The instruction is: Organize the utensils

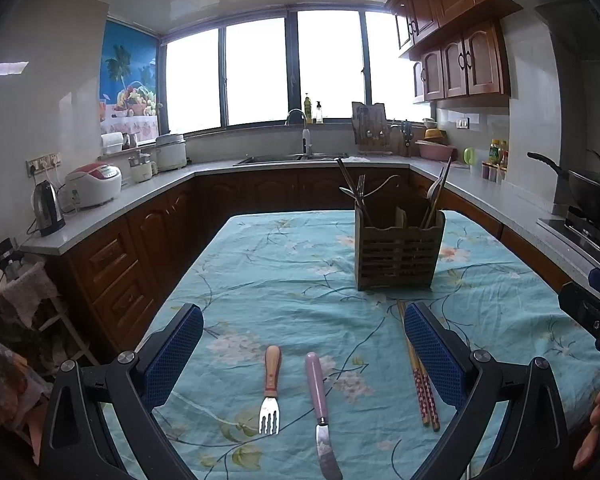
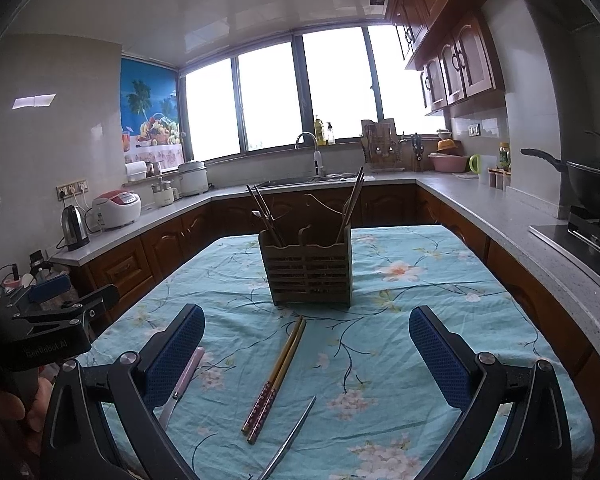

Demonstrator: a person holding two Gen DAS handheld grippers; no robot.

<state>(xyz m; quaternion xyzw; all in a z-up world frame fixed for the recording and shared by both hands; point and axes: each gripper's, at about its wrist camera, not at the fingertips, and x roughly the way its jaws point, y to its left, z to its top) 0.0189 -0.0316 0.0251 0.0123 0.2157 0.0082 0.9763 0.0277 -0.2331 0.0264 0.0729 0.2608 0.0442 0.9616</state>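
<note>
Both tools gaping, empty: left tool (image 1: 303, 354), right tool (image 2: 306, 350). Fork (image 1: 271, 390), knife (image 1: 320, 404), chopsticks (image 2: 275, 382) flat on near counter (image 1: 284, 264); caddy (image 2: 308, 268) far. Light, stiff, slippery, I'd guess: grab handles.

A home kitchen. A grey counter (image 1: 148, 196) on dark wooden cabinets runs around three walls in a U, with a sink and tall tap (image 1: 300, 128) under a wide window (image 1: 260, 72). A rice cooker (image 1: 94, 184) and an electric kettle (image 1: 48, 208) stand on the left side. On the right, a black wok (image 1: 588, 188) sits on a gas stove, and wooden wall cupboards (image 1: 456, 60) hang above. In the middle, a desk with a blue flowered cloth (image 1: 292, 264) carries a slatted cutlery holder (image 1: 398, 252).
</note>
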